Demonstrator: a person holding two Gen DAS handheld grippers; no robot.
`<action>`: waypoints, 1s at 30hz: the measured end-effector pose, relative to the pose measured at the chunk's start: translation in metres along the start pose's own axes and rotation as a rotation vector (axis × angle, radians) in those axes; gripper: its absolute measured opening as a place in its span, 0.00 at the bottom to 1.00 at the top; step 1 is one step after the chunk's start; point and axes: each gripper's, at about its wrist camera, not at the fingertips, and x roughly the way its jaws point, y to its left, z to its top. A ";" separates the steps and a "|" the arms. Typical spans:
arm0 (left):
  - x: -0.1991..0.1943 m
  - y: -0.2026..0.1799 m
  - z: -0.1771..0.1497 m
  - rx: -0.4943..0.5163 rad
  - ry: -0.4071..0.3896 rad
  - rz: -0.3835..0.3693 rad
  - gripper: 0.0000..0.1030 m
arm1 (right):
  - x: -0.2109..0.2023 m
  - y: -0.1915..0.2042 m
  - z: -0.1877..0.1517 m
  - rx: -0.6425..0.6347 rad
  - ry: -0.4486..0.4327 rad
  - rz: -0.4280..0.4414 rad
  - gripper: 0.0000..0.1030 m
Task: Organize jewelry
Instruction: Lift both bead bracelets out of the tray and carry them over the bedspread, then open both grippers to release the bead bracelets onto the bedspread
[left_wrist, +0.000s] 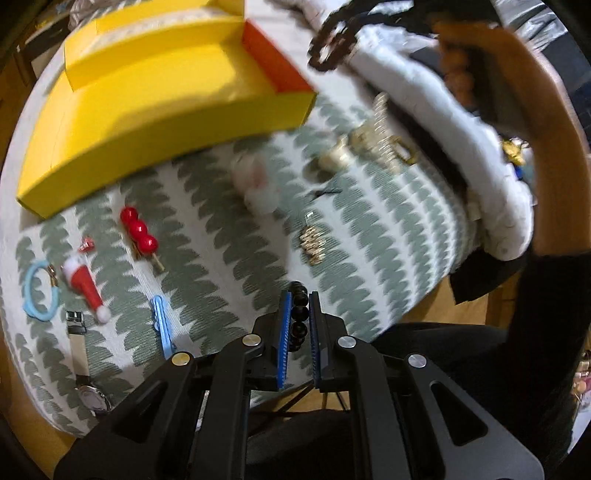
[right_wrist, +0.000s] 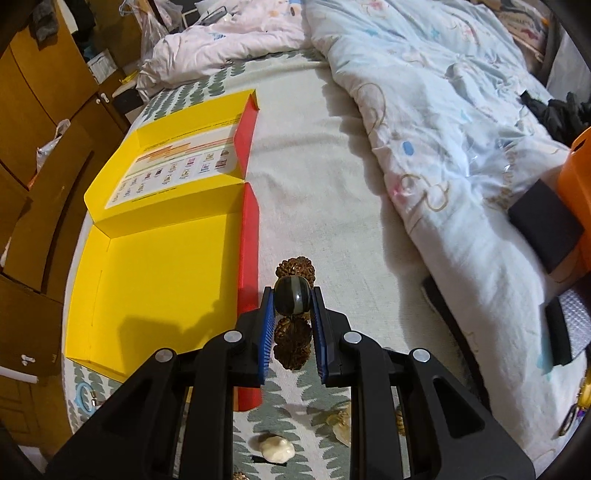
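Observation:
My left gripper (left_wrist: 298, 295) is shut on a black bead bracelet (left_wrist: 300, 317), held above the patterned bedspread (left_wrist: 229, 229). My right gripper (right_wrist: 293, 295) is shut on a brown walnut-bead bracelet (right_wrist: 291, 347) with a dark striped bead (right_wrist: 292, 301), held just right of the open yellow box (right_wrist: 159, 280). The same box (left_wrist: 147, 110) lies ahead and left in the left wrist view. Loose on the bedspread lie a red bead hairpin (left_wrist: 139, 232), a santa-hat clip (left_wrist: 84, 282), a blue ring (left_wrist: 38, 293), a blue clip (left_wrist: 162, 326), a watch (left_wrist: 86, 373), a gold piece (left_wrist: 313, 242) and gold clips (left_wrist: 380, 142).
A white quilt (right_wrist: 443, 129) covers the bed's right side. A cream hair clip (right_wrist: 276, 448) lies below my right gripper. Wooden cabinets (right_wrist: 37, 166) stand to the left. The person's arm (left_wrist: 535, 129) with the right gripper shows at upper right of the left wrist view.

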 end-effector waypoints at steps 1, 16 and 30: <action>0.009 0.006 0.001 -0.008 0.014 0.016 0.09 | 0.003 -0.001 0.000 0.001 0.006 0.001 0.19; 0.048 0.031 0.007 -0.023 0.043 0.187 0.10 | 0.068 -0.048 -0.006 0.066 0.135 -0.082 0.19; 0.058 0.020 0.009 -0.011 0.003 0.274 0.19 | 0.053 -0.060 -0.011 0.049 0.112 -0.187 0.27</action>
